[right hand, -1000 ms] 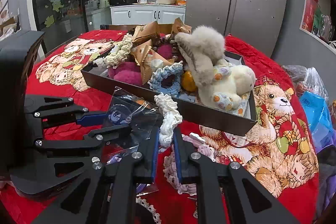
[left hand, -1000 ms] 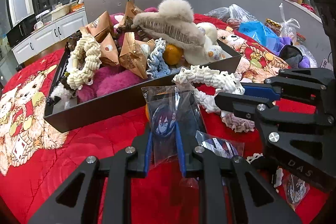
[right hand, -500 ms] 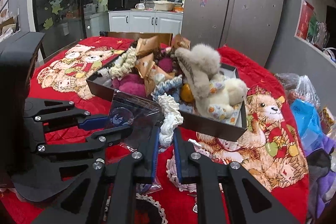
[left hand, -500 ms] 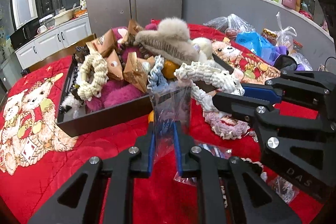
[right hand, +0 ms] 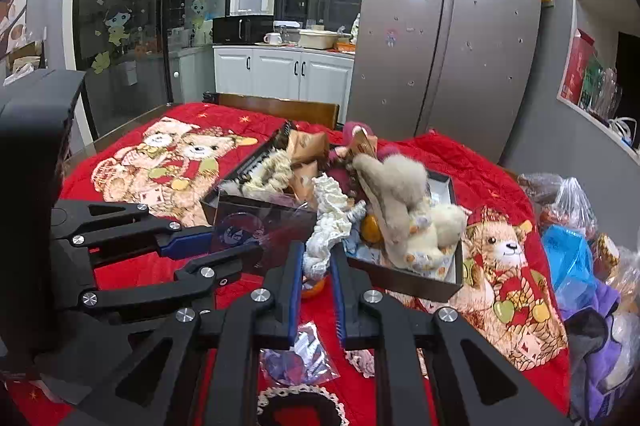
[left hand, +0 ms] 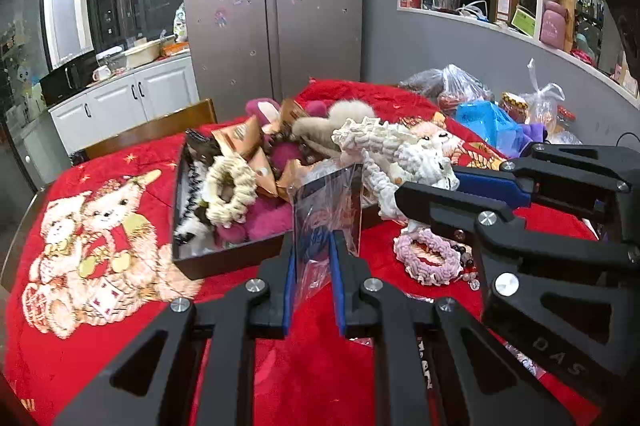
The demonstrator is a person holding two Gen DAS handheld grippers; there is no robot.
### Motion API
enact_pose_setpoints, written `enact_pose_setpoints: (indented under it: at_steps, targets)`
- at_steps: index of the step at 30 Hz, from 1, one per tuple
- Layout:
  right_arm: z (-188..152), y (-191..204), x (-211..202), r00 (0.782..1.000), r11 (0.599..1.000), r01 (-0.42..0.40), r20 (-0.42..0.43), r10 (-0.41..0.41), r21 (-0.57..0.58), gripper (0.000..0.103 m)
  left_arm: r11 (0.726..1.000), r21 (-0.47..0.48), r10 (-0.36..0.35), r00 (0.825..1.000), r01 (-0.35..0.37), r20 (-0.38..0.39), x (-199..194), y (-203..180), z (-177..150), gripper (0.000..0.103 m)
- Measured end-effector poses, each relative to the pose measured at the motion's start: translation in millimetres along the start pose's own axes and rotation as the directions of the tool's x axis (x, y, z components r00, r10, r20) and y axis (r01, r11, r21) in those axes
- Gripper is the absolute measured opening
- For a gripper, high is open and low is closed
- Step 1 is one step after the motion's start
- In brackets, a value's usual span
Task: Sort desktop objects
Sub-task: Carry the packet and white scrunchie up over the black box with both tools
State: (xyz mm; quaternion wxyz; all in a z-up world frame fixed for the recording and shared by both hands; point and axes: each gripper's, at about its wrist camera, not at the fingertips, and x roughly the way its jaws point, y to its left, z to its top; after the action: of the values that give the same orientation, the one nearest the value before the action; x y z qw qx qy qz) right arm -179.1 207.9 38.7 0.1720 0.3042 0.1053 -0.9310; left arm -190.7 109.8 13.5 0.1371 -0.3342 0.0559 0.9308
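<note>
My left gripper [left hand: 312,258] is shut on a clear plastic bag with a cartoon badge [left hand: 328,206] and holds it up above the red cloth, in front of the dark tray [left hand: 228,258]. The bag also shows in the right wrist view [right hand: 256,230]. My right gripper [right hand: 318,266] is shut on a white crocheted scrunchie [right hand: 326,226] and holds it up beside the tray [right hand: 416,278]. That scrunchie also shows in the left wrist view [left hand: 384,146]. The tray is piled with scrunchies, snack packets, a fluffy hair claw [right hand: 392,182] and a small plush.
A pink scrunchie [left hand: 426,254] and beads lie on the red bear-print cloth [left hand: 100,226] right of the tray. More clear badge bags [right hand: 300,358] and a lace-edged item [right hand: 300,402] lie near me. Plastic bags [right hand: 572,226] crowd the right edge. A chair back [right hand: 276,108] stands behind the table.
Both grippers have risen and pulled back, lifting the badge bag and the white scrunchie off the cloth. The tray now looks farther away and lower.
</note>
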Motion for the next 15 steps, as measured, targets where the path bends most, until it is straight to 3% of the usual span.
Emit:
enact_pose_setpoints:
  at_steps: [15]
  targets:
    - [32.8, 14.7, -13.0, 0.999, 1.0, -0.007, 0.041, 0.006, 0.014, 0.014, 0.998, -0.012, 0.057, 0.997, -0.056, 0.045, -23.5, 23.5, 25.8, 0.016]
